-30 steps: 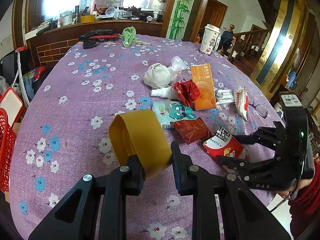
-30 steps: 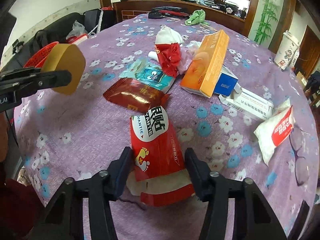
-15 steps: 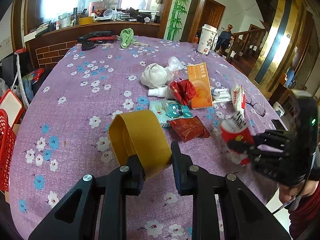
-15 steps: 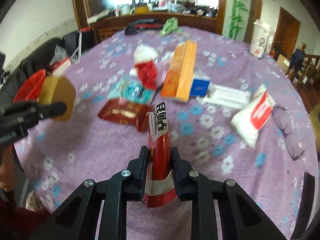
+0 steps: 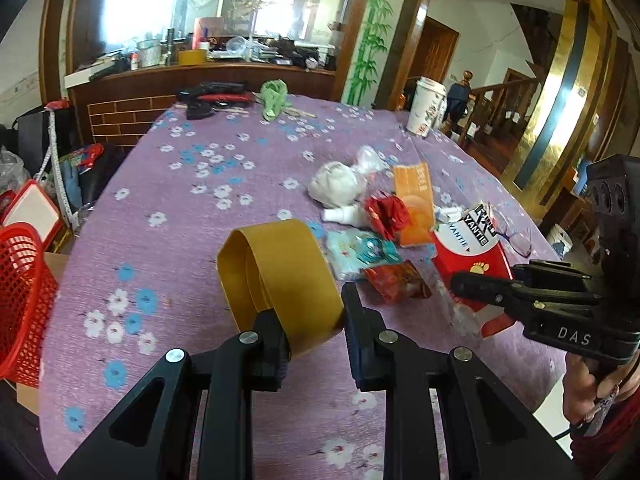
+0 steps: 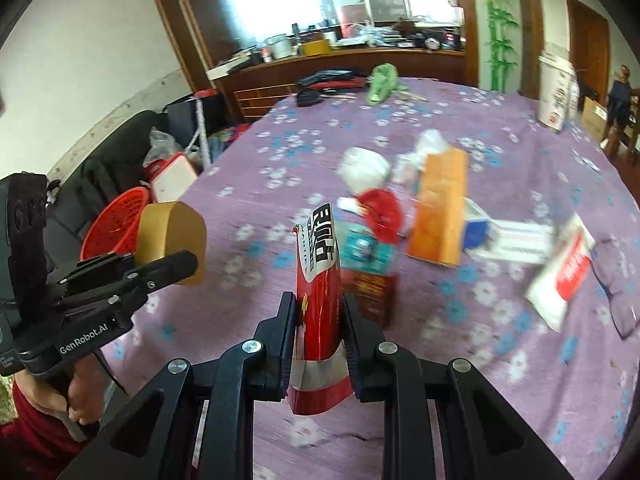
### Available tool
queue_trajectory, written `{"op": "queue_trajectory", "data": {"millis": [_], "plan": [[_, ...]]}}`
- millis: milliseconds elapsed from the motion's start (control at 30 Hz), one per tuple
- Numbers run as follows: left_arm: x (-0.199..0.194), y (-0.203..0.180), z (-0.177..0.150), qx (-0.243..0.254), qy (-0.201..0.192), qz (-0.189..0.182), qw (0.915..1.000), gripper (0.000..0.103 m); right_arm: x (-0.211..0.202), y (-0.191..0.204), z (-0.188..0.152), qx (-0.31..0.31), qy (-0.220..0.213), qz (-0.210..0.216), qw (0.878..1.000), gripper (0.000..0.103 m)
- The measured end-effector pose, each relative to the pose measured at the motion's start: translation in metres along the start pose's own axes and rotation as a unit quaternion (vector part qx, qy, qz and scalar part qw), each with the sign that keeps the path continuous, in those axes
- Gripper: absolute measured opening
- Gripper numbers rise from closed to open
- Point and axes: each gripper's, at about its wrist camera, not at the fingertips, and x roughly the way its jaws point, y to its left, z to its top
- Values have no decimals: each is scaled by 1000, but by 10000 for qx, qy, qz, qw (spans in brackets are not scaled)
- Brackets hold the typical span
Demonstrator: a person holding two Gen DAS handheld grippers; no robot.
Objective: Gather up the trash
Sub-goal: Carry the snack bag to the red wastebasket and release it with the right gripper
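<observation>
Right claw (image 6: pixel 318 322) clamped on a red snack bag (image 6: pixel 318 284), pads pressing both sides, bag standing upright between them and clear of the desk (image 6: pixel 500 400); its jaws have just been closing, with the bag between them. Same bag seen from the left wrist view (image 5: pixel 470 256), pinched at its lower edge by the right claw (image 5: pixel 466 284), white top with black lettering up. Left claw (image 5: pixel 314 326) clamped on a flattened yellow-brown tape ring (image 5: pixel 280 276), the loop sticking forward past the fingertips; from the right wrist view the ring (image 6: pixel 170 242) hangs above the desk edge, in front of a red basket (image 6: pixel 114 224) that sits down beside the desk. Rest of the trash sits mid-desk on the purple floral cloth: dark red wrapper (image 5: pixel 396 280) nearest, teal packet (image 5: pixel 360 250) just behind it, crumpled red wrapper (image 5: pixel 386 214), orange box (image 5: pixel 416 204), white wad (image 5: pixel 336 188) with clear plastic beside it. Further right in the right wrist view: white-and-red pouch (image 6: pixel 562 276), long white box (image 6: pixel 516 240), glasses (image 6: pixel 618 280) near the edge, all blurred. Paper cup (image 5: pixel 426 106) and green cloth (image 5: pixel 274 98) at the far side of the desk. A hand (image 6: pixel 76 392) grips the left claw's handle.
</observation>
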Motion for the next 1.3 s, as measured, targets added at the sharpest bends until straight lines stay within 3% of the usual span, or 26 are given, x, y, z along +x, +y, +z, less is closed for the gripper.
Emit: {"op": "queue_trajectory", "data": {"millis": [367,633,867,967,1133,1300], "plan": [[-48,63,9,-428,-502,339,9972,22,37,71,43,-324,167,405,9985,24],[-91,145,7,-927,-826,850,9886,22,78,149,75,-662,359,928,9928,24],[-104,221,-9,-1426,-820,1221,9788,22,125,224,93,-903,572,1318,9855,24],[-106,237,-15,-1437,-845,1436,9755,22,141,249,99,-973,649,1437,9827,24],[-116,268,-25,-1815,-861,1379,9699,22,162,276,109,-1103,776,1529,9790,25],[-119,288,-35,-1993,-818,1464,9655,22,179,300,114,-1187,901,1616,9755,32]]}}
